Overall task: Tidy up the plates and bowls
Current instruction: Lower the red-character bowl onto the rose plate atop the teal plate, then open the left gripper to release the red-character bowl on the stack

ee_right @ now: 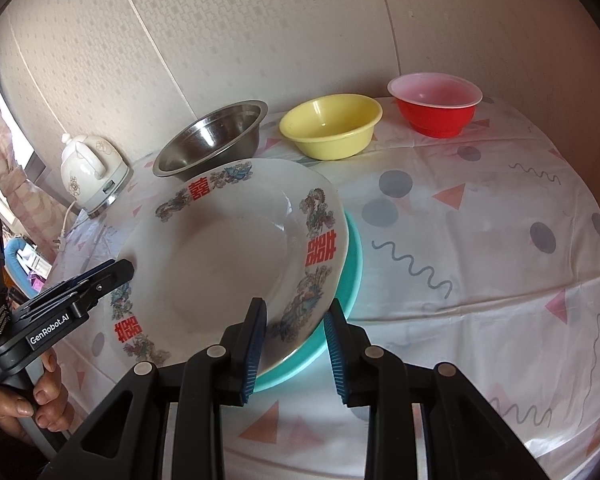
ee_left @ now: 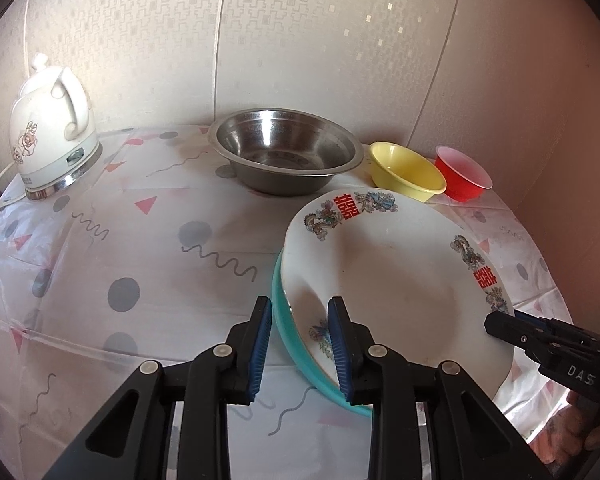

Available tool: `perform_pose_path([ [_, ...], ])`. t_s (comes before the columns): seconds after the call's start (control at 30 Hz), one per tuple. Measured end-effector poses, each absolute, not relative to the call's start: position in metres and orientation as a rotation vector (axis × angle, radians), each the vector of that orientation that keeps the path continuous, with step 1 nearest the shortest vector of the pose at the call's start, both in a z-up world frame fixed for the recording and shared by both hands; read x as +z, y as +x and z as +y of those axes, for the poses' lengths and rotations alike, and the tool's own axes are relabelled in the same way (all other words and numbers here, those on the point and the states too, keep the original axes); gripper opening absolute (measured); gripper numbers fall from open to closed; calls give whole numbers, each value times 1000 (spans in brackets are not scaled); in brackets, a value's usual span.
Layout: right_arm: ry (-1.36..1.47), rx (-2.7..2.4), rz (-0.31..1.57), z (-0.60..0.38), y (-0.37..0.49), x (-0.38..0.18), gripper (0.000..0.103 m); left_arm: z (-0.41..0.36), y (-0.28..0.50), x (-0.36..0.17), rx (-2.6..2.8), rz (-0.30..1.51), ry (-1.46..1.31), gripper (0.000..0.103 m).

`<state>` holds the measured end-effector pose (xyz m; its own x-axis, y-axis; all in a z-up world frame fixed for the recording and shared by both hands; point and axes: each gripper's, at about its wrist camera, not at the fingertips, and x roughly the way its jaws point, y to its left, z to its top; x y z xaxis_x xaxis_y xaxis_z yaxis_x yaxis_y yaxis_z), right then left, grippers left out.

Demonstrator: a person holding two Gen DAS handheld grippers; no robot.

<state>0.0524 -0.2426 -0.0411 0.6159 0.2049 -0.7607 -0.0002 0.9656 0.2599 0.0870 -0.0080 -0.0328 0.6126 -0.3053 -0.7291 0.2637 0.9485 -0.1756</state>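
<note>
The white dragon-pattern plate (ee_left: 396, 276) sits tilted on top of a teal plate (ee_left: 296, 344), and both lie on the worktop (ee_left: 140, 248) just in front of the steel bowl (ee_left: 284, 148), which serves as the landmark here. The left tongs (ee_left: 300, 344) straddle the near-left rims of the two stacked plates: one blue pad lies on the white plate's upper face, the other stands outside the teal rim, so they look clenched on the stacked rims, though contact on the outer pad is hard to confirm. The right tongs (ee_right: 294, 350) straddle the opposite rims in the same way, one pad over the white plate, the other beside the teal edge; the grip looks the same. A hand (ee_right: 40, 396) holds the left tool's handle. To the right of the steel bowl stand a yellow bowl (ee_left: 406, 170) and, further right, a red bowl (ee_left: 462, 178), apart from each other. Well to the left of the steel bowl stands a white electric kettle (ee_left: 52, 132)
</note>
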Motion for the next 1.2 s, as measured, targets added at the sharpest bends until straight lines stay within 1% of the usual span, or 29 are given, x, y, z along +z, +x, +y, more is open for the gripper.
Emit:
perform_pose_path([
  [0.07,223,108,888,-239,50,-39,29,-9,83,-31,-335,839,-39,21],
  [0.17,230,100,884,-240,51,-39,29,-11,79,-30,-343,838,-30,18],
  [0.47,222,97,886,-240,52,-42,29,-11,77,-29,-313,856,-44,20],
  [0.63,269,114,912,-252,55,-41,31,-1,78,-24,-314,864,-95,20],
  [0.9,287,78,858,-268,57,-23,32,10,84,-15,-276,857,-113,21],
  [0.97,286,85,858,-265,60,-20,32,14,88,-16,-265,869,-122,24],
  [1.2,274,125,856,-252,79,-7,33,23,95,-16,-229,873,-115,24],
])
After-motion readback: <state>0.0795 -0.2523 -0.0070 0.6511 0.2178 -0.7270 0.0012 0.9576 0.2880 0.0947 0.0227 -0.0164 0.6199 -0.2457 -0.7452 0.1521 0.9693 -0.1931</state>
